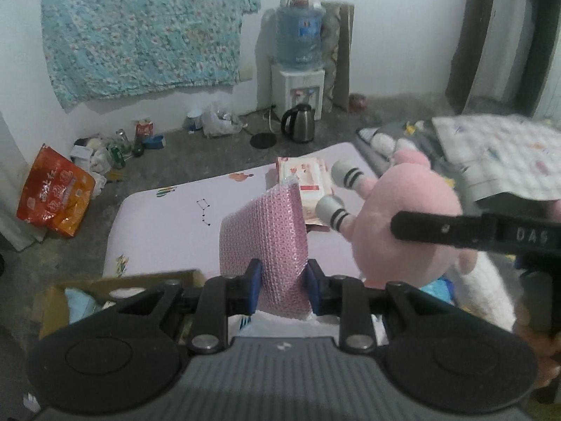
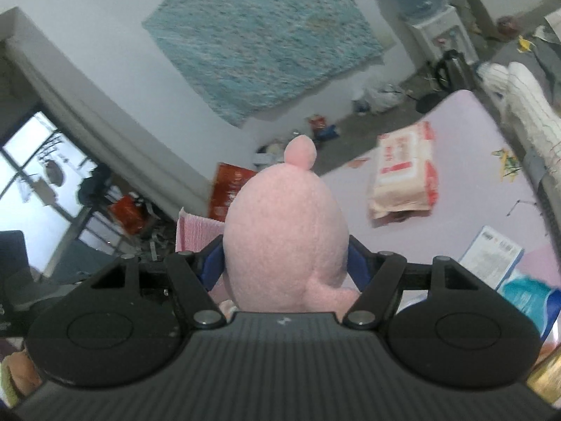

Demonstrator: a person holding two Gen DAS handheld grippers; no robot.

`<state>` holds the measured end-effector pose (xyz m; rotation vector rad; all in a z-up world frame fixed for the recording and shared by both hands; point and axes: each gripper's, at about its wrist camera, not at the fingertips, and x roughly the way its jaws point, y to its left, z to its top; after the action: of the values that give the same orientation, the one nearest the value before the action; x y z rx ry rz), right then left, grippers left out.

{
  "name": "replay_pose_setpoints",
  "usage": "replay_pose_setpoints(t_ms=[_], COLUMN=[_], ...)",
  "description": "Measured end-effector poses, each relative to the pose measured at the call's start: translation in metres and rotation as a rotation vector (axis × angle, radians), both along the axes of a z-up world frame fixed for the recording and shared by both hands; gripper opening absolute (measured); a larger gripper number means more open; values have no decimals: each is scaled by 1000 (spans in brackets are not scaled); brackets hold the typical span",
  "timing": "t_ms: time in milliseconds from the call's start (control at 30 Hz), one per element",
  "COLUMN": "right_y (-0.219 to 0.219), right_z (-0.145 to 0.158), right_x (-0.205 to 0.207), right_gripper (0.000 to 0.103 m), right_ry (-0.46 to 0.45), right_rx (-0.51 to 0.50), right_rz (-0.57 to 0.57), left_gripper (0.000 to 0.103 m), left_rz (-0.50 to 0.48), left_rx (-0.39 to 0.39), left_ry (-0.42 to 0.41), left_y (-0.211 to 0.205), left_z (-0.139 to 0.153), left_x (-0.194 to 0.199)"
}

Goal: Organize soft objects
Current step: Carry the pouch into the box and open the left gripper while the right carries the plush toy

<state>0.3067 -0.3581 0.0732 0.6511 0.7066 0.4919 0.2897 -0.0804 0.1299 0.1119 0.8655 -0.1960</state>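
In the left wrist view my left gripper (image 1: 284, 280) is shut on a pink bubble-wrap pouch (image 1: 266, 231), its blue pads pressing both sides. The pouch stands upright above the lilac mat (image 1: 168, 217). To its right hangs a round pink plush toy (image 1: 403, 224) with grey striped feet, and my right gripper's black finger (image 1: 438, 228) lies across it. In the right wrist view my right gripper (image 2: 285, 263) is shut on that plush toy (image 2: 284, 231), which fills the gap between the pads. An edge of the bubble-wrap pouch (image 2: 193, 231) shows to the left.
A wet-wipes pack (image 1: 305, 179) (image 2: 403, 179) lies on the mat. An open cardboard box (image 1: 52, 301) sits at the lower left. White knitted socks (image 2: 533, 115), a booklet (image 2: 491, 256) and a blue pack (image 2: 526, 298) lie at the right. A kettle (image 1: 298, 122) and litter stand by the wall.
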Motion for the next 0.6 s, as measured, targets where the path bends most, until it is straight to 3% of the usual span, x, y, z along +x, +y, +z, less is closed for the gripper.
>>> replay_pose_setpoints(t_ms=[367,600], right_y=[88,178], right_z=[43,54], right_x=[-88,-118], right_gripper=[69,69], right_ry=[-26,-6], right_rx=[25,6], right_rz=[200,358], left_gripper=[28,28], left_rz=[100,231], left_rx=[-56,-41], left_ry=[-84,-69], left_y=[84,157], left_z=[38,26], left_x=[-114,-158])
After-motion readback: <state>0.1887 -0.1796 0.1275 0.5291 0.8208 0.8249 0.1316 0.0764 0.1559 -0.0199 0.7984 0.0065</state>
